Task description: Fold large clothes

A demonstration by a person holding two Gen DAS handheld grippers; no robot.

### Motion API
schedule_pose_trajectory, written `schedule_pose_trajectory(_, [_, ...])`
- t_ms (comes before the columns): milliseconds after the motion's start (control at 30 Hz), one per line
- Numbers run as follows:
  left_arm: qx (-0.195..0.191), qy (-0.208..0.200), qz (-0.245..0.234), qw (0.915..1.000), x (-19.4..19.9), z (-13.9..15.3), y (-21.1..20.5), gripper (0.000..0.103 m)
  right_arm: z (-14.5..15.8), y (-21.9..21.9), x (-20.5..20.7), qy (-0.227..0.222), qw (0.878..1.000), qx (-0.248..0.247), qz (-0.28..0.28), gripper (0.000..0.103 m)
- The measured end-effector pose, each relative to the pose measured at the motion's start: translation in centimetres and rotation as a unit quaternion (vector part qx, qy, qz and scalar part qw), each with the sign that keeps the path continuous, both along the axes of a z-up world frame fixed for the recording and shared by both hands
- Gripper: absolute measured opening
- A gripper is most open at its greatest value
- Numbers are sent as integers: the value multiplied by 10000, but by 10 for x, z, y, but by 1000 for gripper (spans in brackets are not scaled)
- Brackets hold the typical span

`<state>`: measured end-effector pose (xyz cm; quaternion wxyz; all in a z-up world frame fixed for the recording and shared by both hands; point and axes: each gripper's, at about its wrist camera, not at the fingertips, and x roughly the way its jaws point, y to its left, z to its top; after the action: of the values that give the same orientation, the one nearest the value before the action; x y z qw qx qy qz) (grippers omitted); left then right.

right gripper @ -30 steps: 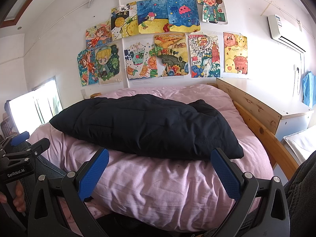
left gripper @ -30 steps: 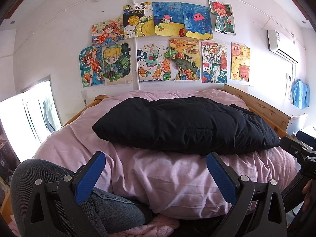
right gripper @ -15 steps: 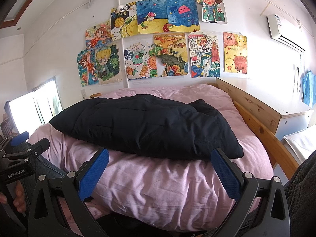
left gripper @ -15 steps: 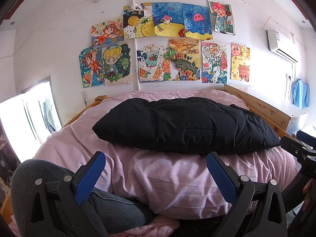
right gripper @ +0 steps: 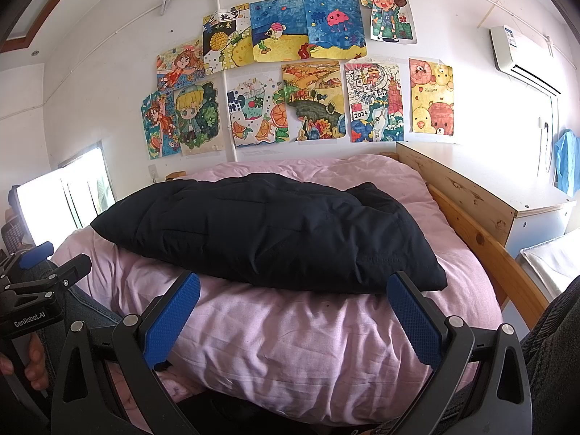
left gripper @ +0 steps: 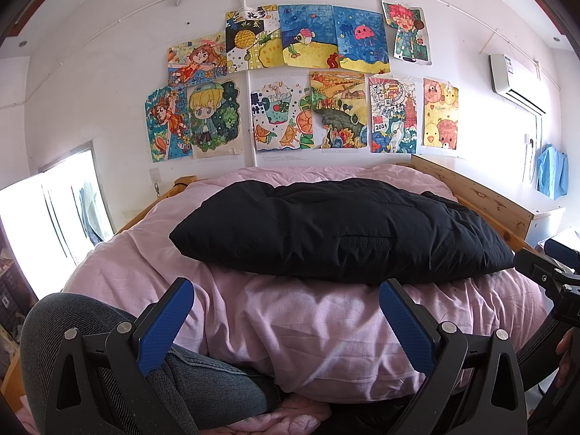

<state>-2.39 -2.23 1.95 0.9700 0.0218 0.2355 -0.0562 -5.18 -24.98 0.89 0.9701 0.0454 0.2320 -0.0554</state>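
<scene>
A wooden-framed bed [left gripper: 475, 195] is seen against the wall, its rail running along the right side. The mattress is covered by a pink quilt [left gripper: 308, 319], rumpled and creased toward the near edge. A black padded garment [left gripper: 337, 232] is laid flat across the quilt's middle, lengthwise from left to right, its right end near the rail.

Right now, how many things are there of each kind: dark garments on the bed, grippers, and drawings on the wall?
Black padded garment on the pink quilt: 1
Grippers, left gripper and right gripper, both open: 2
Drawings on the wall: 11
Total: 14
</scene>
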Motion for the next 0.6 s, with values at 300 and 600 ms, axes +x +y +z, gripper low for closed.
schedule_pose_trajectory(300, [-3,-3,-12,10000,0,-1,0,103,0,0,0,0,10000,3,-1,102])
schedule_pose_trajectory(600, [-22,-3,-6,10000,-1,-1,-1,103,0,0,0,0,10000,5,-4,102])
